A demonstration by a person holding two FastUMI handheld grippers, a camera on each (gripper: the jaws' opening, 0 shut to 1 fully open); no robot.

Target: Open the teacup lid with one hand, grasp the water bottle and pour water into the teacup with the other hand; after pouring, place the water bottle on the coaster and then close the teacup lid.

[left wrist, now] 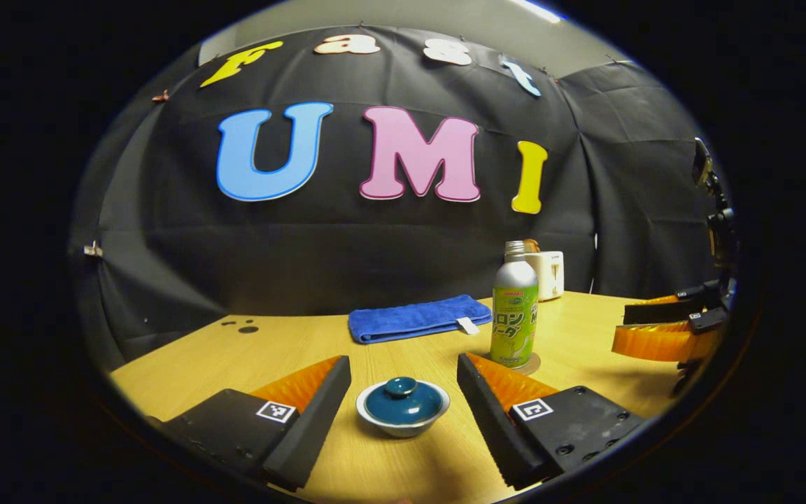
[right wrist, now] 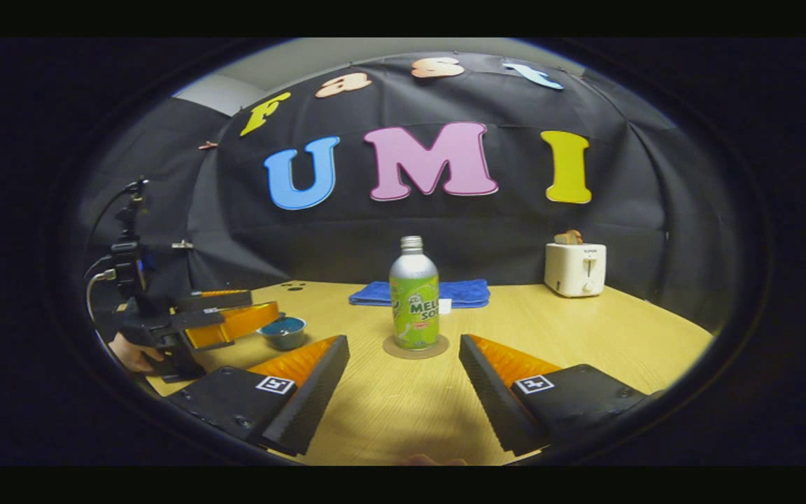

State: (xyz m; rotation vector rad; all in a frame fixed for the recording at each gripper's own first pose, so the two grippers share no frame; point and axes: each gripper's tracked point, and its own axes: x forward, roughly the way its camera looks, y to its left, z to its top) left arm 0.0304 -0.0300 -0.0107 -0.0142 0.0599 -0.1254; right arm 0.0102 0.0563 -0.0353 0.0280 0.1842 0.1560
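Left gripper (left wrist: pixel 403 392) spread wide, holding nothing, fingers flanking the lidded teacup (left wrist: pixel 403 407) without touching it; lid (left wrist: pixel 403 399) on. Right gripper (right wrist: pixel 403 381) also wide open and empty, lined up on the water bottle (right wrist: pixel 414 294), which stands upright on its coaster (right wrist: pixel 415 348) mid-table (right wrist: pixel 585 329). Folded blue towel (right wrist: pixel 420 292) lies behind the bottle, white toaster (right wrist: pixel 575 269) at the far right by the wall.

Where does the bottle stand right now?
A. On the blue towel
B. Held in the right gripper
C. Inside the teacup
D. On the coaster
D: in the right gripper view the bottle stands upright on the round coaster, ahead of the open right gripper.
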